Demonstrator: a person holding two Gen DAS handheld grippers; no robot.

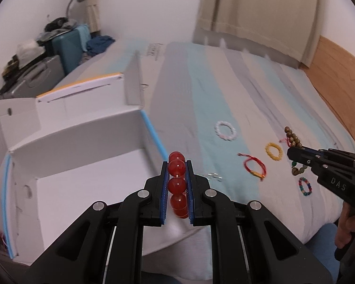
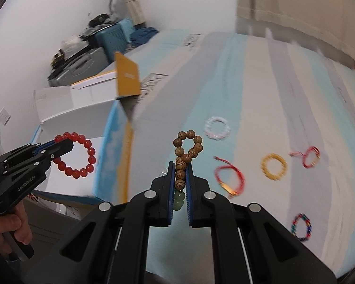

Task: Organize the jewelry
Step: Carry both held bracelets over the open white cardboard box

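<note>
Left-wrist view showed the left gripper (image 1: pixel 177 165) at lower centre, clamped on a red bead bracelet (image 1: pixel 176 184) that hung over the near edge of an open white cardboard box (image 1: pixel 82 165) at centre left. Right-wrist view showed the right gripper (image 2: pixel 179 165) at lower centre, clamped on a brown wooden bead bracelet (image 2: pixel 188 146) with green beads at its lower end. On the striped bedsheet (image 2: pixel 260 82) to the right lay a white bracelet (image 2: pixel 217 127), a yellow bead bracelet (image 2: pixel 273 166), two red cord bracelets (image 2: pixel 229 179) and, lower right, a multicoloured bead bracelet (image 2: pixel 301 227).
</note>
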